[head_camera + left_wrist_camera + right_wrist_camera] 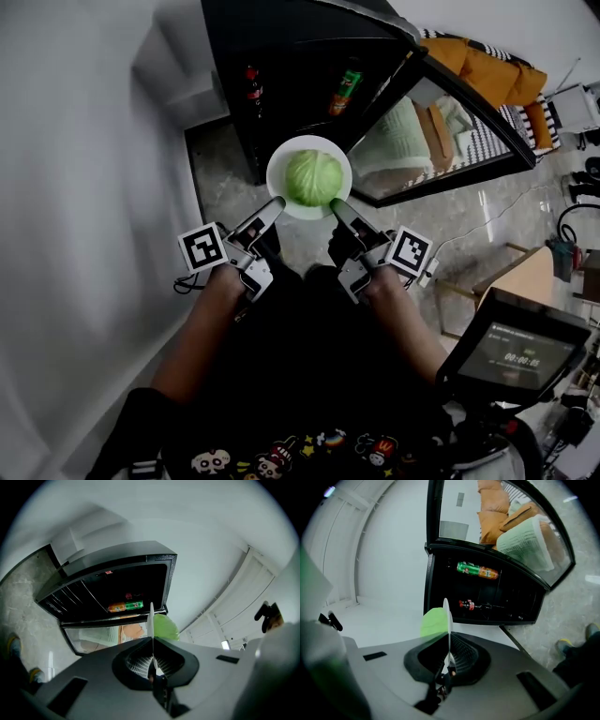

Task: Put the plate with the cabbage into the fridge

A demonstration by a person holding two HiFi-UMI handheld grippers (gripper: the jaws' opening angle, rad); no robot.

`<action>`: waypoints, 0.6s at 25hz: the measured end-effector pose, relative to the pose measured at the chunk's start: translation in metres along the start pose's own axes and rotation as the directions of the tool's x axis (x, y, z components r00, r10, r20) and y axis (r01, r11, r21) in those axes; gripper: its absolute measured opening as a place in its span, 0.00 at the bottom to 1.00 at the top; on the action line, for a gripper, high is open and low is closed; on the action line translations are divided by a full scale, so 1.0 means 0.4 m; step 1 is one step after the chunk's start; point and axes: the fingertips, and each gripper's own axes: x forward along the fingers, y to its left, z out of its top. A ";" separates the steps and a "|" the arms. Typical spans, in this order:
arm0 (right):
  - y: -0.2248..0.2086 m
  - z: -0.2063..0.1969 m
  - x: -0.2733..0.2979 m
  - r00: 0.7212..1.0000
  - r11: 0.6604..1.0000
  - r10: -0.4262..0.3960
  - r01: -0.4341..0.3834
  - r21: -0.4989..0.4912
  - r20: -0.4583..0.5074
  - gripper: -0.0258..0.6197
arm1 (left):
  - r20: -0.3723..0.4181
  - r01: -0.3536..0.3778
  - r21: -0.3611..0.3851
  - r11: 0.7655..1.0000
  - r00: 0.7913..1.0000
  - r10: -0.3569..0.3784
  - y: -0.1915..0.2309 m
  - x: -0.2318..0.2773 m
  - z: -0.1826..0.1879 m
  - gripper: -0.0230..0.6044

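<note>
A white plate [284, 157] carrying a green cabbage [314, 176] hangs in the air in front of the open black fridge [300, 56]. My left gripper [274, 204] is shut on the plate's near-left rim and my right gripper [337, 206] is shut on its near-right rim. In the left gripper view the plate [151, 620] appears edge-on between the jaws with the cabbage [166, 627] to its right. The right gripper view also has the plate [446, 617] edge-on, the cabbage [433, 621] to its left.
The fridge's glass door [450, 122] stands swung open to the right. Inside are a dark bottle [251, 86] and a green-and-orange bottle [346, 87]. A sofa with orange cushions [487, 66] sits behind the door. A wooden table [530, 281] and a screen [516, 352] stand at the right.
</note>
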 end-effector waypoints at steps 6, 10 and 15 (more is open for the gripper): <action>-0.024 -0.003 -0.005 1.000 1.000 0.001 -0.001 0.008 -0.025 0.07 | 0.006 -0.022 0.010 1.000 1.000 0.022 0.024 -0.005 -0.014 0.05; -0.031 0.000 -0.002 0.999 0.999 0.015 -0.014 0.030 -0.042 0.07 | 0.014 -0.044 0.006 0.999 0.999 0.044 0.023 -0.003 -0.018 0.05; -0.028 -0.004 0.005 0.996 1.000 0.027 -0.025 0.015 -0.082 0.07 | 0.051 -0.034 0.009 0.999 0.998 0.034 0.020 -0.011 -0.020 0.05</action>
